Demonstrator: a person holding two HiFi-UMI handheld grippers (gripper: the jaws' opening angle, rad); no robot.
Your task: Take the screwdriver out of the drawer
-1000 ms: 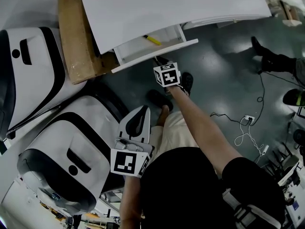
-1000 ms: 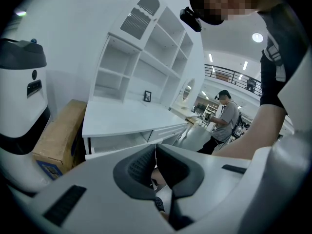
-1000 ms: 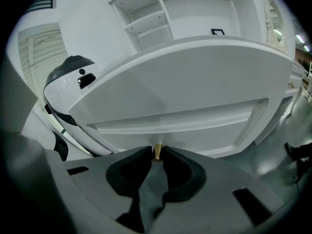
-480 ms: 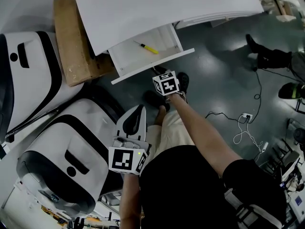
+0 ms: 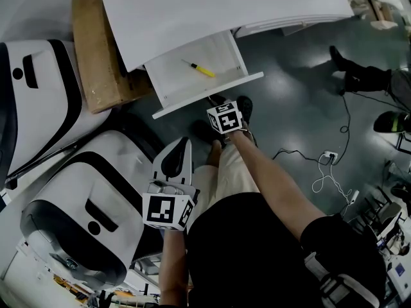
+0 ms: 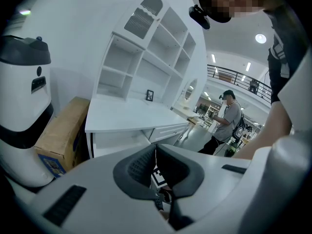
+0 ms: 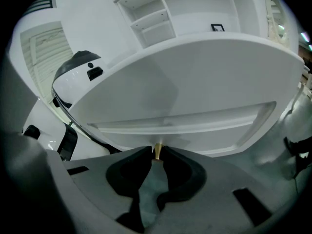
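Note:
A yellow-handled screwdriver (image 5: 199, 69) lies on the floor of the white drawer (image 5: 192, 101), which stands pulled out from under the white desk (image 5: 212, 11). My right gripper (image 5: 212, 101) is at the drawer's front panel. In the right gripper view its jaws are shut on the small brass knob (image 7: 157, 151) of the drawer front (image 7: 195, 126). My left gripper (image 5: 181, 147) hangs lower left over a white machine, apart from the drawer. In the left gripper view its tips (image 6: 156, 146) meet with nothing between them.
A cardboard box (image 5: 96, 50) leans left of the drawer. Two white-and-black machines (image 5: 83, 204) (image 5: 32, 101) fill the left side. My feet (image 5: 244, 108) stand below the drawer. A cable and power strip (image 5: 331, 162) lie on the floor at right. A person (image 6: 229, 121) stands further off.
The drawer has slid further out of the desk with my right gripper on its knob, moving toward me. More of the screwdriver and drawer floor shows. The left gripper stayed put.

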